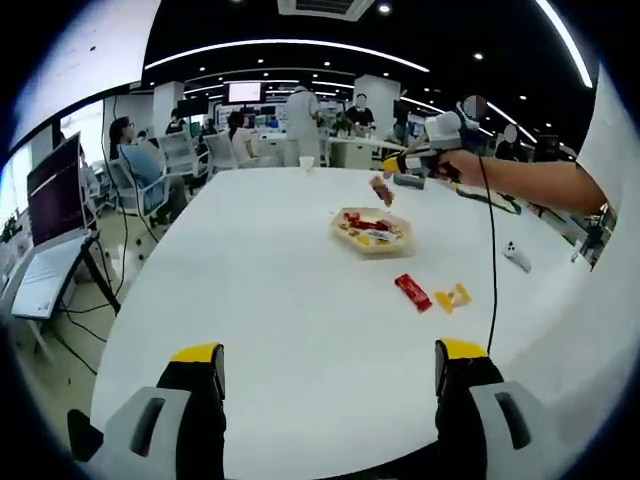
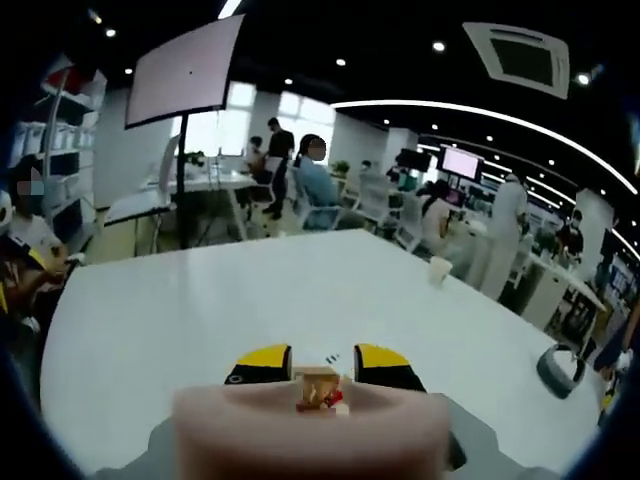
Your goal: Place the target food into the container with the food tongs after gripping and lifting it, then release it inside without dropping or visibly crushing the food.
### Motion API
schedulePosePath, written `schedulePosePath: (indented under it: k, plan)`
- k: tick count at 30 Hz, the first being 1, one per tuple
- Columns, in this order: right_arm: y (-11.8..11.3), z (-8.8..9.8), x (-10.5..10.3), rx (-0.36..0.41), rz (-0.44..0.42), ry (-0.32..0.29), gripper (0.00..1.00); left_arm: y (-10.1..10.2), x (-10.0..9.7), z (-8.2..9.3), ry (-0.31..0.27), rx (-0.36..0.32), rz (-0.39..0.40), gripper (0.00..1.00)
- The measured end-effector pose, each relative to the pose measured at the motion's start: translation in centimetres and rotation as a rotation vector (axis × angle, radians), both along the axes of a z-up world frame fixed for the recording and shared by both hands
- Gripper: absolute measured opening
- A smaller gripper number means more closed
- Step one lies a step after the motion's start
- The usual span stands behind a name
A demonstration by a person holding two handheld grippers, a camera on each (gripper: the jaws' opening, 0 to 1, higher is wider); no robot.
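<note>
Yellow-tipped jaws of the left gripper (image 1: 328,365) rise nearest the lens in the left gripper view, spread wide apart with nothing between them, hovering over the near part of the large white tabletop (image 1: 280,300).

Across that table the person's right hand (image 1: 462,166) reaches in from the right with the right gripper (image 1: 400,165), which works a pair of food tongs; at their tip hangs one small reddish-brown piece of food (image 1: 381,190), clear of the table and just above the far rim of the shallow tan tray (image 1: 350,238). That tray is the container, and it already carries several red and yellow wrapped snacks, too small to count.

On the bare table nearer the left gripper, just beside the tray, lie two loose items: one red wrapped bar (image 1: 412,292) and one yellow wrapped sweet (image 1: 453,297), close together but apart. One white paper cup (image 1: 307,163) stands at the far edge, and one small white device (image 1: 517,256) lies off to the right. Nothing stands between the held food and the tray.

In the right gripper view, the right gripper's own yellow-tipped jaws (image 2: 320,366) sit drawn close, squeezing the tong handles, with the pale blurred tongs (image 2: 310,435) across the bottom and the brown and red food piece (image 2: 320,390) at their tip.
</note>
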State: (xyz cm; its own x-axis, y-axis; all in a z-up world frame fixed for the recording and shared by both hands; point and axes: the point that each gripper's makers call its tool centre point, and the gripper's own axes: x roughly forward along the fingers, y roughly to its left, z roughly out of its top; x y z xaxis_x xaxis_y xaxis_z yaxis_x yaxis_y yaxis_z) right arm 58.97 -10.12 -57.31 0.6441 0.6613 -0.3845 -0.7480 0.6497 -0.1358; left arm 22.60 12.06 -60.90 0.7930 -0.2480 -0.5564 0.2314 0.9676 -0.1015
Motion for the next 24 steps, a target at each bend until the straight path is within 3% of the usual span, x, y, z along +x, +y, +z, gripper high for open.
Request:
schedulePosePath:
  k: [11, 13, 21, 23, 24]
  plan:
    - [0.2, 0.3, -1.2, 0.036, 0.007, 0.029, 0.25, 0.2, 0.2, 0.0, -0.004, -0.003, 0.0, 0.86]
    - [0.2, 0.9, -1.9, 0.097, 0.003, 0.057, 0.25, -0.2, 0.4, 0.1, -0.01, -0.006, -0.005, 0.86]
    - [-0.7, 1.6, -4.8, 0.208, 0.012, 0.13, 0.25, -1.3, 0.2, -0.4, -0.016, -0.024, -0.018, 0.86]
    - [-1.0, 1.4, -5.5, 0.198, 0.019, 0.131, 0.25, -1.7, 0.3, -0.5, -0.016, -0.03, -0.023, 0.86]
    - [-1.5, 1.1, -5.9, 0.148, 0.036, 0.09, 0.25, -1.9, 0.4, -0.7, -0.015, -0.033, -0.027, 0.86]
